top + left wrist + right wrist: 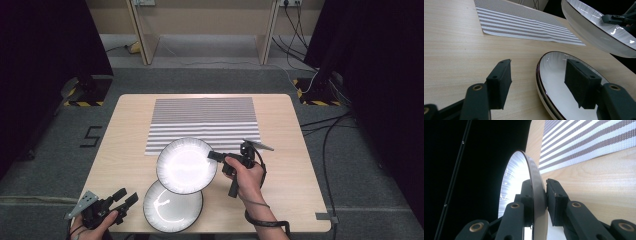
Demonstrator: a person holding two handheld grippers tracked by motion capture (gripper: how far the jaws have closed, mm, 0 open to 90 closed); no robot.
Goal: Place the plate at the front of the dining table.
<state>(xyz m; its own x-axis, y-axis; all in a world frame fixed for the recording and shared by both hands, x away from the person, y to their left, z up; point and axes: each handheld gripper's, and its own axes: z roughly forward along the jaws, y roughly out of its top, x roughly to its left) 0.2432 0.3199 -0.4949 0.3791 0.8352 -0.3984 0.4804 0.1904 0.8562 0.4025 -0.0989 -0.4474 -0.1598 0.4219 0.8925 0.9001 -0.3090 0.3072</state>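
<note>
My right gripper (216,156) is shut on the right rim of a white plate with a dark edge (185,165), which hangs above the table and overlaps a second plate. In the right gripper view the jaws pinch the plate (524,175) rim from both sides, gripper (539,195). The second white plate (172,207) lies flat near the front edge. My left gripper (125,196) rests at the front left corner, open, with nothing between its jaws. In the left gripper view its jaws frame the left rim of the lying plate (559,82), gripper (537,80), and the lifted plate (596,30) hangs at upper right.
A grey-and-white striped placemat (204,124) lies flat on the far half of the wooden table (125,130). Cables and black stands sit on the floor to the right and left of the table.
</note>
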